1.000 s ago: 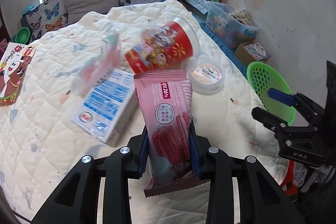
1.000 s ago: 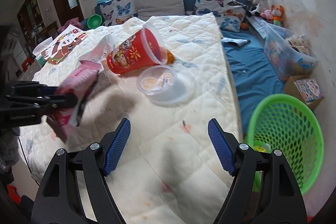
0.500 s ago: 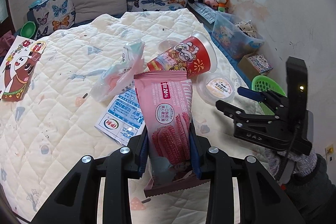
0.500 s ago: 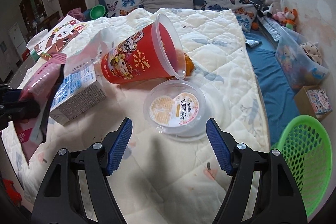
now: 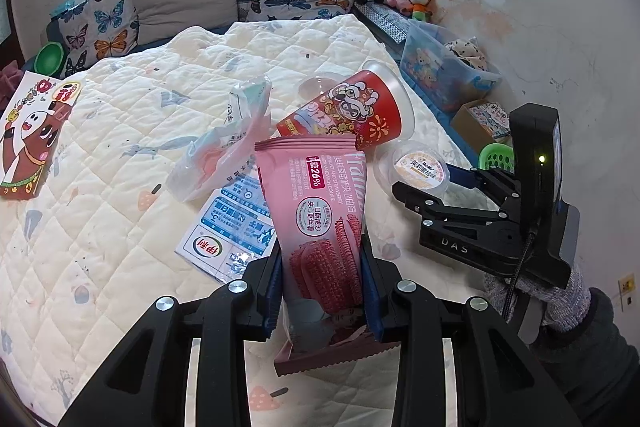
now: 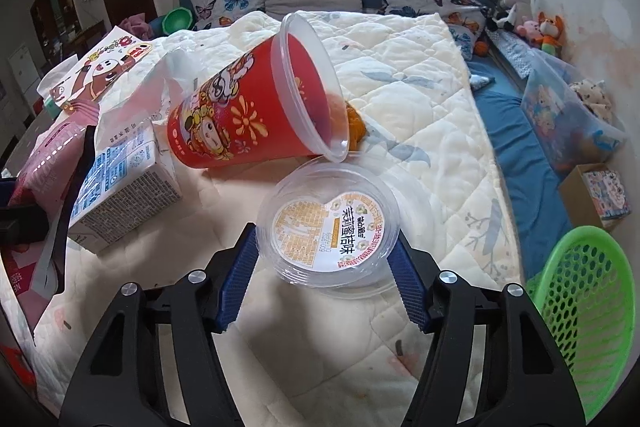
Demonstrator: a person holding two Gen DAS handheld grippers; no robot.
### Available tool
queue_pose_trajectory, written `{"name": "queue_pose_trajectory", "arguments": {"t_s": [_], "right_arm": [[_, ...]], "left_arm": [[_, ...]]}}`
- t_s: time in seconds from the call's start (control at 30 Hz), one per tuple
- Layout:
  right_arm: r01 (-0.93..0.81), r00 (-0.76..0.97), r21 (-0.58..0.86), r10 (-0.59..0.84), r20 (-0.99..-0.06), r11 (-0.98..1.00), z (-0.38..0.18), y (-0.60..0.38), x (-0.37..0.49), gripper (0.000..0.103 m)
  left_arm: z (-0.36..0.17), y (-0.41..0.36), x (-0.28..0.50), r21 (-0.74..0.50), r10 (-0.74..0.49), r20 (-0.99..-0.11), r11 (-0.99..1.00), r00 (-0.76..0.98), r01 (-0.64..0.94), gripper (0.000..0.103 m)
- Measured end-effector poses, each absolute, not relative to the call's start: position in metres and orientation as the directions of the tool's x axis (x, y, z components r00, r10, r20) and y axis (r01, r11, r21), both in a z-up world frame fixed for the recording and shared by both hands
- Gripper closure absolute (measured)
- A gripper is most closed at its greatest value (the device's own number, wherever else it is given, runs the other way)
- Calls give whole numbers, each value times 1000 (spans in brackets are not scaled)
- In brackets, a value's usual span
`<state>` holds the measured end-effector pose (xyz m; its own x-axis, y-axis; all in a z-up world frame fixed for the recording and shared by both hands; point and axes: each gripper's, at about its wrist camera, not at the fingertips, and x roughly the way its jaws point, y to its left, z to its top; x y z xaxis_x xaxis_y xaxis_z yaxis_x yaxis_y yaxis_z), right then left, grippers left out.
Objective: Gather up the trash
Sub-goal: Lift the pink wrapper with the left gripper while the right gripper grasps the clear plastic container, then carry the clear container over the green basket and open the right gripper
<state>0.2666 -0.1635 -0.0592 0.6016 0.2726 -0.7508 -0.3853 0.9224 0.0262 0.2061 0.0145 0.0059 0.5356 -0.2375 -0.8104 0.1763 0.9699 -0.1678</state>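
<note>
My left gripper [image 5: 322, 267] is shut on a pink biscuit wrapper [image 5: 316, 195], held upright above the quilted bed [image 5: 100, 187]. My right gripper [image 6: 325, 247] reaches down over a clear round tub with an orange label [image 6: 328, 227]. Its jaws are closing with the tub between the blue pads, which stand right at its rim. The left wrist view shows that right gripper [image 5: 424, 187] beside the same tub [image 5: 418, 165]. A red printed cup [image 6: 248, 115] lies on its side just behind the tub. A blue and white milk carton [image 6: 120, 187] lies to its left.
A crumpled clear plastic bag [image 5: 224, 155] rests on the carton. Something orange [image 6: 354, 125] lies at the cup's mouth. A green mesh basket [image 6: 588, 315] stands on the floor off the bed's right edge. A picture book [image 5: 28, 135] lies far left.
My right gripper has moved forward and down to the clear tub, and its jaws have narrowed around it. The left gripper still holds the pink wrapper.
</note>
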Motion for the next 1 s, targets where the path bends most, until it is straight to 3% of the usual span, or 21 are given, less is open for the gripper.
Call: {"name": "queue_pose_trajectory", "arguments": {"t_s": [0.53,1.0], "right_arm": [[-348,644,68,291,-708,935,-33,-207,228,39],[-157,698,38,138,-703,987,-23,-307,189,39]], "left_arm": [[6,-15,212,-168,-267,-813,958,518,230,70],[21,-86,220,-186,-352,-798,916,490,355,70]]}}
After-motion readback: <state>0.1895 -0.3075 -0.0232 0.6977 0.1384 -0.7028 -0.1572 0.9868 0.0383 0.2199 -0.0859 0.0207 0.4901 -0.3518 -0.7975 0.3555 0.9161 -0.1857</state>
